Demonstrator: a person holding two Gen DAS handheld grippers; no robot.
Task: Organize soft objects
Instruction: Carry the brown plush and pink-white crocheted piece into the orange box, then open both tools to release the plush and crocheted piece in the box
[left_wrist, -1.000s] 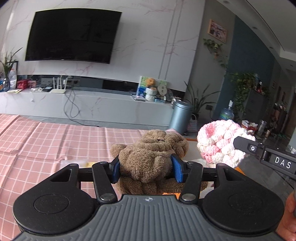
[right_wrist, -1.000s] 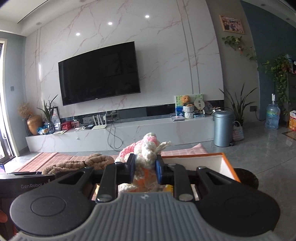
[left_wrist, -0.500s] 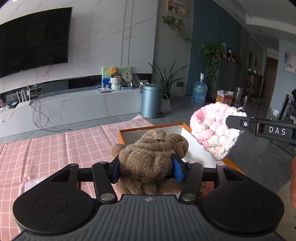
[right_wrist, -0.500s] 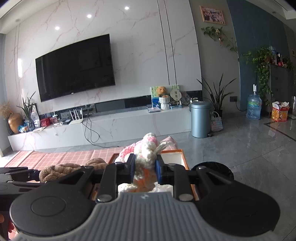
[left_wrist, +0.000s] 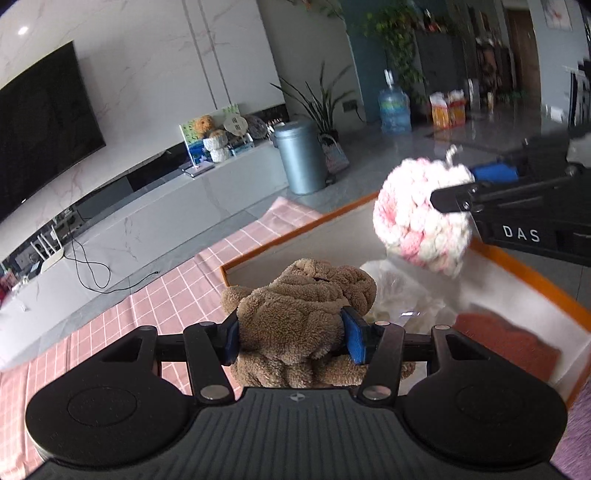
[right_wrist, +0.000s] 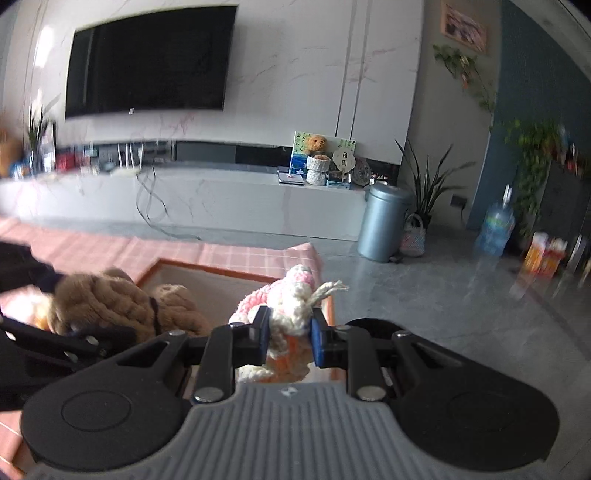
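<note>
Both hands have swung over the orange box (left_wrist: 532, 275), left jaws pinching the squashy brown plush (left_wrist: 299, 317), right jaws nipping the light yarn ball (left_wrist: 421, 218) by its tuft.

- Large black flat-screen television (right_wrist: 147, 61), mounted on a white marble-veined wall (right_wrist: 295, 74).
- Long low white media console (right_wrist: 184, 199) beneath it; a dark cable (right_wrist: 147, 206) hangs down its front.
- Small brown teddy bear (right_wrist: 317, 143) before a painted picture on the console.
- Grey cylindrical metal bin (right_wrist: 384, 221) on the grey tiled floor (right_wrist: 443, 295).
- Green long-leaved potted plant (right_wrist: 424, 184) just beside the bin.
- Blue plastic water jug (left_wrist: 394, 107).
- Framed picture (right_wrist: 463, 26) high on the wall.
</note>
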